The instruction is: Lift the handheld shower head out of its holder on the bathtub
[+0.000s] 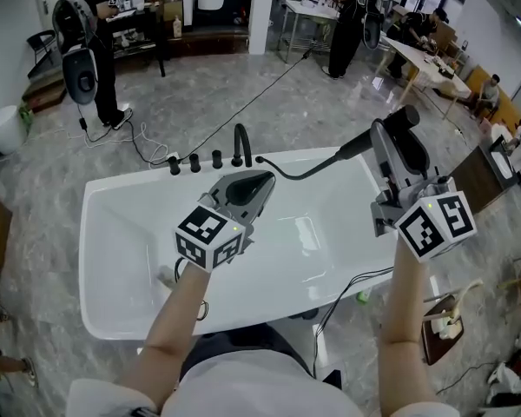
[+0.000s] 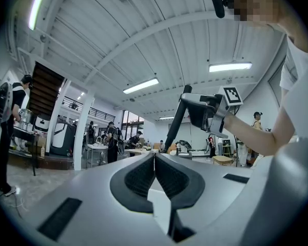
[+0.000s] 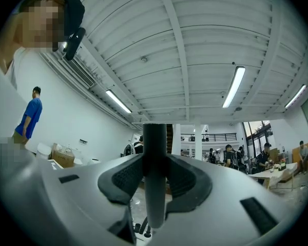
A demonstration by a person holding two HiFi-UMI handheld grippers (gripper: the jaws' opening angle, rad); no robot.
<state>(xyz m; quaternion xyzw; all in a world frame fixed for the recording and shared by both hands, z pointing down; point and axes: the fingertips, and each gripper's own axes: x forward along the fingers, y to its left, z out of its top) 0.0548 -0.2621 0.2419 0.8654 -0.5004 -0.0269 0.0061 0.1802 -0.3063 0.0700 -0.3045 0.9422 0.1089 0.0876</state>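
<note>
The black handheld shower head [image 1: 358,145] is lifted above the white bathtub [image 1: 113,200], with its hose [image 1: 304,173] curving down to the black taps [image 1: 195,162]. My right gripper [image 1: 398,125] is shut on the handle, which stands upright between the pads in the right gripper view [image 3: 154,173]. The left gripper [image 1: 259,181] hovers over the tub beside the faucet spout [image 1: 241,144]. Its jaws are shut with nothing between them [image 2: 154,160]. In the left gripper view the right gripper [image 2: 203,109] and the dark handle [image 2: 175,122] show ahead.
Cables [image 1: 243,111] run across the marble floor behind the tub. A wooden board with a power strip [image 1: 443,324] lies at the right. People and tables [image 1: 421,59] fill the far room. A cord [image 1: 356,285] hangs over the tub's near rim.
</note>
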